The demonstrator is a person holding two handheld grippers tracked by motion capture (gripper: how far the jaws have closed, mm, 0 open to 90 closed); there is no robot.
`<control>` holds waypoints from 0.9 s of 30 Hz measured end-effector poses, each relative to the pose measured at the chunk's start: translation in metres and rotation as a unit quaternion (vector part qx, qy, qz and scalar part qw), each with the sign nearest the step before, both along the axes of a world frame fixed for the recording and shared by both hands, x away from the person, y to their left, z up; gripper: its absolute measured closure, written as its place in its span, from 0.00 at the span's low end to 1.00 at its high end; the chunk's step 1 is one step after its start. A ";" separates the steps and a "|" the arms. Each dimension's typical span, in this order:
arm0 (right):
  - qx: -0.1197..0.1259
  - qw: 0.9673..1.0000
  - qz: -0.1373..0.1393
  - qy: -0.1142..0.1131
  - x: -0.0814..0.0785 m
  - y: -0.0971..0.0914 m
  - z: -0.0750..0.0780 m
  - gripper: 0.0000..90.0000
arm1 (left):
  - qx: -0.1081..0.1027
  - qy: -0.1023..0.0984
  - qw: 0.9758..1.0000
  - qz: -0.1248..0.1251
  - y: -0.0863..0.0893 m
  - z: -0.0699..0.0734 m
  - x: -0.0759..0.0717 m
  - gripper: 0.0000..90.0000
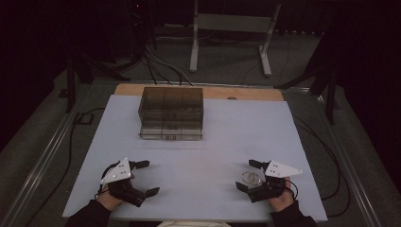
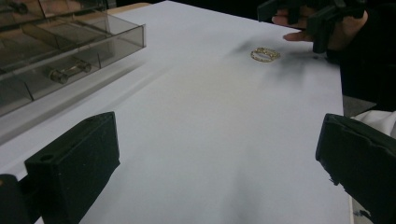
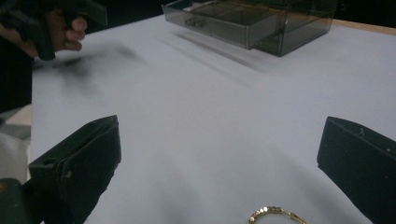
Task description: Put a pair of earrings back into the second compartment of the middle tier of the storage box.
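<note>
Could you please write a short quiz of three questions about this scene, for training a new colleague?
1. True or false: the gold bracelet lies on the white table cover between the jaws of the right gripper.
2. Which does the smoky transparent drawer box stand nearer to? A: the far edge of the table. B: the near edge. C: the right edge.
3. Fill in: the jaws of the left gripper are ____.

Key:
1. True. The bracelet rests flat, and neither jaw closes on it.
2. A.
3. Open, with nothing between them.
</note>
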State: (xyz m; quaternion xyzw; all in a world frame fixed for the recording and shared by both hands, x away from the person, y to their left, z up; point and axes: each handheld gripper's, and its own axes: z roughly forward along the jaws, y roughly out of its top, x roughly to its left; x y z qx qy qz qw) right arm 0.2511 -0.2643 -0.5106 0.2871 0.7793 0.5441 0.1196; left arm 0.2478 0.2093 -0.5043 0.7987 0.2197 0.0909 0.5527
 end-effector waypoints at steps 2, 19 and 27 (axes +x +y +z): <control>-0.003 1.000 0.000 -0.001 0.000 0.000 0.000 0.00 | -0.006 0.007 1.000 0.002 0.001 -0.001 0.000 0.01; -0.034 0.999 0.011 0.001 -0.004 0.007 -0.004 0.00 | -0.017 0.016 1.000 0.002 0.002 -0.002 0.006 0.01; -0.008 0.999 0.030 0.005 -0.006 0.016 0.010 0.00 | -0.023 0.013 1.000 0.002 0.005 -0.001 0.003 0.01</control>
